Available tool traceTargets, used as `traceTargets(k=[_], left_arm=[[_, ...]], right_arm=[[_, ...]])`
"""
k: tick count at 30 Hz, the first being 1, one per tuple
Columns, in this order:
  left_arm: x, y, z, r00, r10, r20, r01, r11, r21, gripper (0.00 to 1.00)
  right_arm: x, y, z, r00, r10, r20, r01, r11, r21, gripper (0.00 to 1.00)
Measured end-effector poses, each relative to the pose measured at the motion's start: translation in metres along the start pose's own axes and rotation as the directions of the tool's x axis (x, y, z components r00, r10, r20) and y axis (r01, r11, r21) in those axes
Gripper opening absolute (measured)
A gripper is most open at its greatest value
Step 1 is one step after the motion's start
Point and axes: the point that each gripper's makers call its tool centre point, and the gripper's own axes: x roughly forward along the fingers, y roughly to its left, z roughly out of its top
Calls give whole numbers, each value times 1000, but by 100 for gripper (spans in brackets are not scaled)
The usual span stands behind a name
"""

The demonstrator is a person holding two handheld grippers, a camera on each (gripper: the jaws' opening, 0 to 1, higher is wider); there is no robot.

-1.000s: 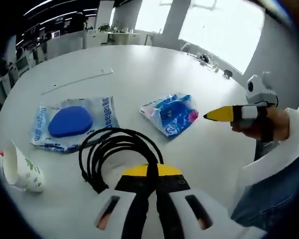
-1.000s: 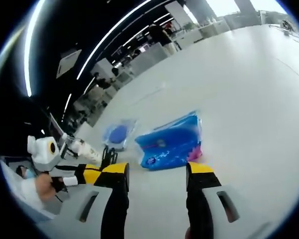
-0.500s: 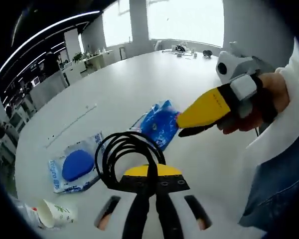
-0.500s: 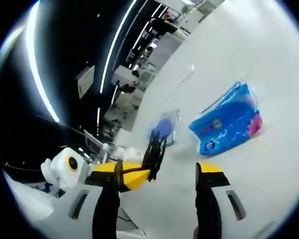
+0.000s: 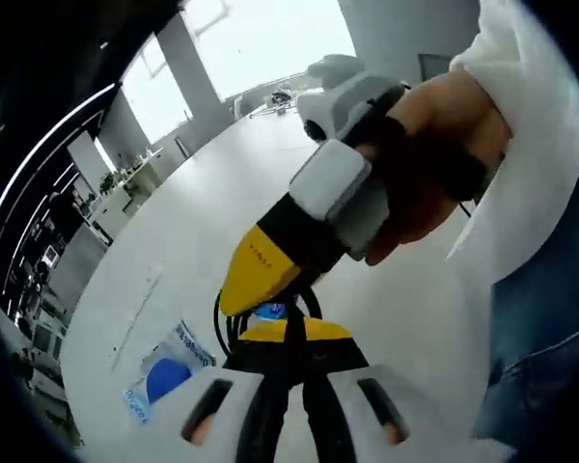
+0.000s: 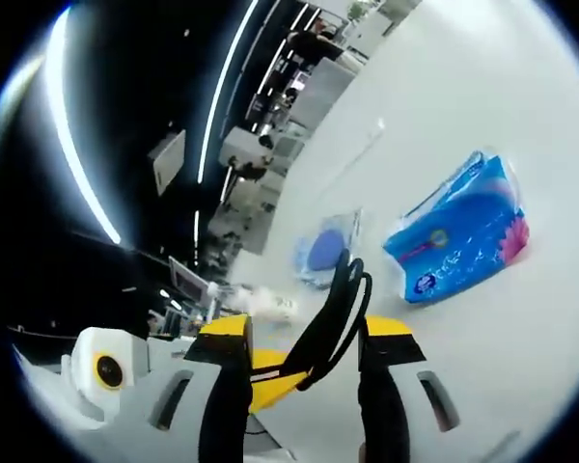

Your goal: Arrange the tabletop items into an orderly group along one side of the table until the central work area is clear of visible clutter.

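Observation:
My left gripper (image 5: 291,335) is shut on a coiled black cable (image 5: 234,323), whose loops rise just beyond the jaws. The right gripper (image 5: 258,278), held in a hand, crosses right above the coil with its yellow jaw tip close to the cable. In the right gripper view, the right gripper (image 6: 304,333) is open, and the cable loop (image 6: 336,311) stands between its jaws. The left gripper (image 6: 268,372) shows low down, its yellow tip under the loop. A blue tissue pack (image 6: 463,246) lies on the white table (image 6: 521,116).
A clear packet holding a blue pad (image 5: 162,378) lies left of the cable, and it appears again (image 6: 320,249) beside the tissue pack. A paper cup (image 6: 267,305) lies on its side further left. A thin white strip (image 6: 352,159) rests farther out. A white sleeve (image 5: 540,145) hangs at right.
The two grippers have closed in on each other. The cable coil held in my left gripper now stands between the right gripper's open jaws. Both views have swung.

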Motion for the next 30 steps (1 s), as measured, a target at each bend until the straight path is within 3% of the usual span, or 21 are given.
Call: traceTargets(k=[1, 3, 5, 9, 10, 14, 18, 21, 22, 24, 25, 26, 28, 30], left_arm=[[-2, 1, 2, 1000, 6, 7, -6, 1000, 15, 0], [-3, -2, 2, 1000, 0, 7, 0, 1000, 24, 0], [-4, -5, 4, 1000, -13, 15, 12, 1000, 16, 0], [-6, -9, 7, 999, -20, 47, 22, 999, -30, 0], [-7, -9, 9, 997, -17, 73, 25, 994, -109, 1], [-12, -3, 10, 992, -7, 130, 40, 966, -254, 3], [-16, 1, 8, 989, 23, 148, 24, 952, -304, 19], [-22, 4, 8, 982, 30, 189, 55, 901, -431, 29], [-25, 10, 6, 978, 60, 200, 46, 873, -486, 33], [-31, 19, -1, 970, 112, 218, 43, 797, -602, 45], [-34, 23, -4, 965, 125, 231, 50, 777, -627, 49], [-36, 24, -7, 959, 134, 249, 75, 727, -683, 53], [-36, 18, -11, 959, 111, 261, 127, 654, -745, 57], [-37, 15, -13, 950, 111, 293, 162, 628, -761, 58]], right_arm=[[-3, -4, 1, 1000, -7, 5, 7, 1000, -4, 19], [-5, 3, 5, 999, 44, 22, -46, 991, 127, 11], [-7, 3, 1, 998, 62, 3, -61, 980, 188, 7], [-12, 11, 3, 995, 97, 10, -98, 988, 123, 2], [-14, 14, 3, 994, 108, 12, -109, 988, 107, 2], [-18, 25, 4, 990, 137, 26, -138, 988, 63, 1], [-24, 29, -1, 991, 137, 3, -137, 991, 11, 1], [-32, 32, -1, 988, 152, 21, -152, 988, -1, 1], [-35, 33, 1, 987, 159, 26, -159, 987, 2, 1], [-40, 37, 8, 982, 181, 54, -182, 983, 10, 1], [-41, 38, 9, 981, 187, 57, -188, 982, 8, 1], [-45, 45, 10, 974, 219, 56, -220, 976, 9, 1], [-48, 52, 11, 970, 239, 52, -238, 971, -29, 1], [-50, 57, 9, 970, 242, 31, -240, 968, -76, 1]])
